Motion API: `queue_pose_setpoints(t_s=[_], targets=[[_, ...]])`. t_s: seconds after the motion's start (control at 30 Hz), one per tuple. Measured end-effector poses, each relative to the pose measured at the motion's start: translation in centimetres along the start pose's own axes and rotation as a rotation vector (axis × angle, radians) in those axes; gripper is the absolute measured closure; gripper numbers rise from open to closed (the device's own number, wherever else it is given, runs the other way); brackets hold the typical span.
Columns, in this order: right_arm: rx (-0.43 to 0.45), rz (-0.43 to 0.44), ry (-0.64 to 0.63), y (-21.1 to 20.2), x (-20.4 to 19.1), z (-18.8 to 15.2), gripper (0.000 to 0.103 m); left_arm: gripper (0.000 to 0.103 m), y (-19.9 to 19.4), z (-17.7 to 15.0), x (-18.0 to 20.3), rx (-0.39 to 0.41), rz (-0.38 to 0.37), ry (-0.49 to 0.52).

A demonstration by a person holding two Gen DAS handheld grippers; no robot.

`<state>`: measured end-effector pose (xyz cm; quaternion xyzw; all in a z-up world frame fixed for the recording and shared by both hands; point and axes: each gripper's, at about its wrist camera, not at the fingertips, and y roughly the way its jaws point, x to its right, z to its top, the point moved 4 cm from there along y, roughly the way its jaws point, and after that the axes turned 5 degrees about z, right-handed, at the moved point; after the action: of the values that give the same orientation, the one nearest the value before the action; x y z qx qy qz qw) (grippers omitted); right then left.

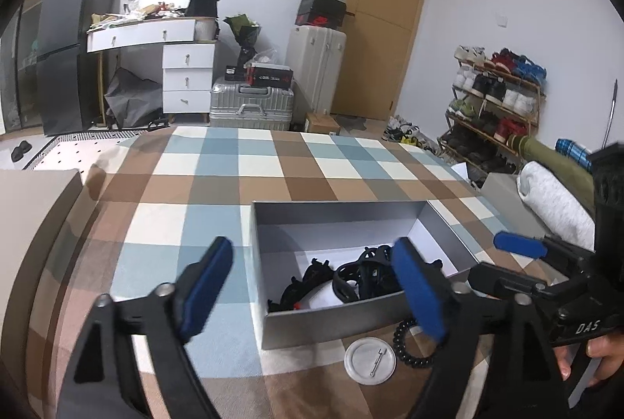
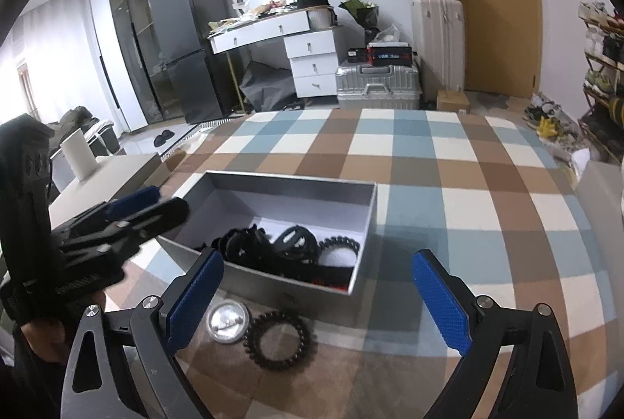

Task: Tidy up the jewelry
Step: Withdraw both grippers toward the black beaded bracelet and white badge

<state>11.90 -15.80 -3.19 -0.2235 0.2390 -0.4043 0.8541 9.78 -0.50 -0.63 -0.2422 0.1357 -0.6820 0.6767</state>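
Our right gripper (image 2: 318, 298) and left gripper (image 1: 316, 286) both gape empty, so we think we'd pinch the light, springy coil hair tie (image 2: 279, 339) by its rim, just beside the grey box (image 2: 273, 276).

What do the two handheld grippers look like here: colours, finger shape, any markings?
Both are black plastic frames with silver pivot bolts. Left gripper and right gripper each carry two flat fingers faced with blue textured pads. The right gripper's body shows white lettering, "DAS". No cables or sleeves are visible.
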Motion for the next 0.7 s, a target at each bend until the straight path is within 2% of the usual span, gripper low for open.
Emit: queue_pose_setpoints(t_s=[0.07, 0.1, 0.13, 0.2, 0.7], targets=[[-0.011, -0.001, 0.002, 0.0, 0.2, -0.4, 0.004, 0.013, -0.5, -0.2, -0.1, 0.013, 0.004, -0.005], [-0.017, -0.001, 0.002, 0.0, 0.3, -0.6, 0.004, 0.004, -0.7, -0.3, -0.2, 0.018, 0.005, -0.002], [-0.023, -0.001, 0.002, 0.0, 0.3, -0.8, 0.004, 0.001, -0.8, -0.4, -0.2, 0.021, 0.006, -0.001], [-0.034, -0.001, 0.008, 0.0, 0.4, -1.3, 0.003, 0.001, -1.1, -0.9, -0.2, 0.027, 0.002, 0.006], [-0.123, 0.013, -0.01, 0.9, -0.3, -3.2, 0.002, 0.001, -0.4, -2.9, 0.5, -0.081, -0.031, 0.068]])
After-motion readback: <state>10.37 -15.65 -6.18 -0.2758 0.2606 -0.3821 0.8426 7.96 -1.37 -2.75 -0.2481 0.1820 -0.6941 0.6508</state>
